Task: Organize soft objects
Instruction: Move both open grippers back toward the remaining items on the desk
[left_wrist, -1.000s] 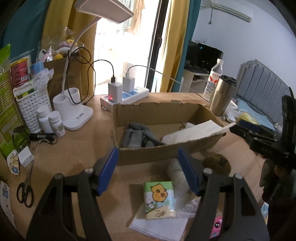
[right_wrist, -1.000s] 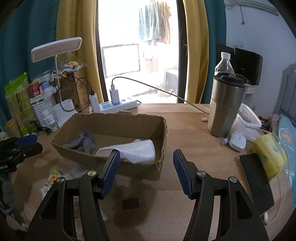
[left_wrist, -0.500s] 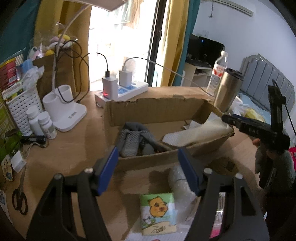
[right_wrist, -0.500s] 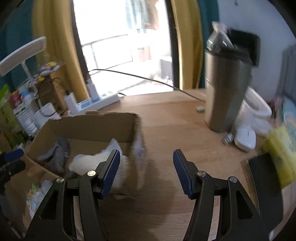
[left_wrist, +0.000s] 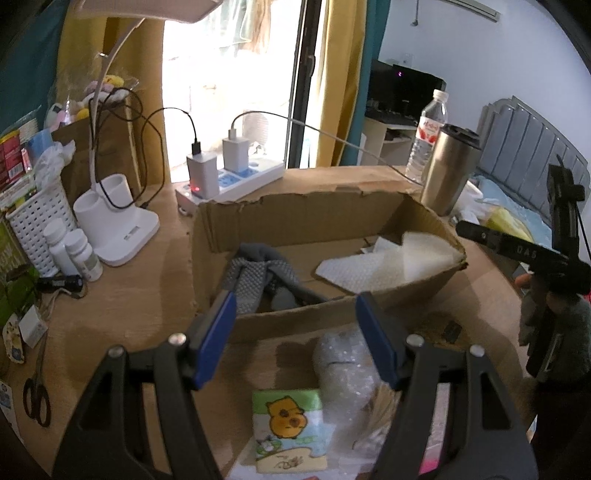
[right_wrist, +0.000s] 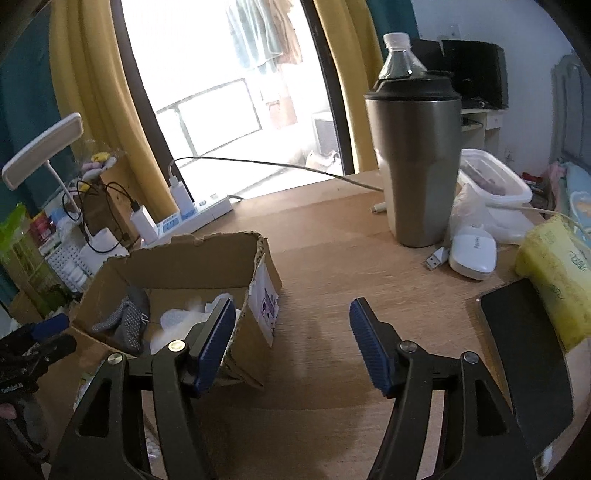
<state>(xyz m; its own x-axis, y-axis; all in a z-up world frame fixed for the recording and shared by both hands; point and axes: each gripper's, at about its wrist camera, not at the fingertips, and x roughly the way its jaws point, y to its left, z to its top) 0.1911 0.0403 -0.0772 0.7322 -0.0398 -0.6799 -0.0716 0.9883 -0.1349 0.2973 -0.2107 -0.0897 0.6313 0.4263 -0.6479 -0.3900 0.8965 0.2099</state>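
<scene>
Both claws are spread wide and nothing is gripped: the left claw (left_wrist: 295, 334) is held over the near wall of the cardboard box (left_wrist: 369, 206), the right claw (right_wrist: 291, 341) over bare table (right_wrist: 332, 251) beside the box's end. A grey knitted item (left_wrist: 255, 280) and a white cloth (left_wrist: 373, 267) are already lying in the box. A tissue pack (left_wrist: 290, 428) and bubble wrap (left_wrist: 343, 363) are left on the table, just before the box. The box wall could be snagged if the left claw were lowered carelessly. The steel tumbler (right_wrist: 417, 166), near the right claw, could be toppled. A power strip (left_wrist: 229, 181) and its cables (left_wrist: 155, 122) are crowded behind the box.
</scene>
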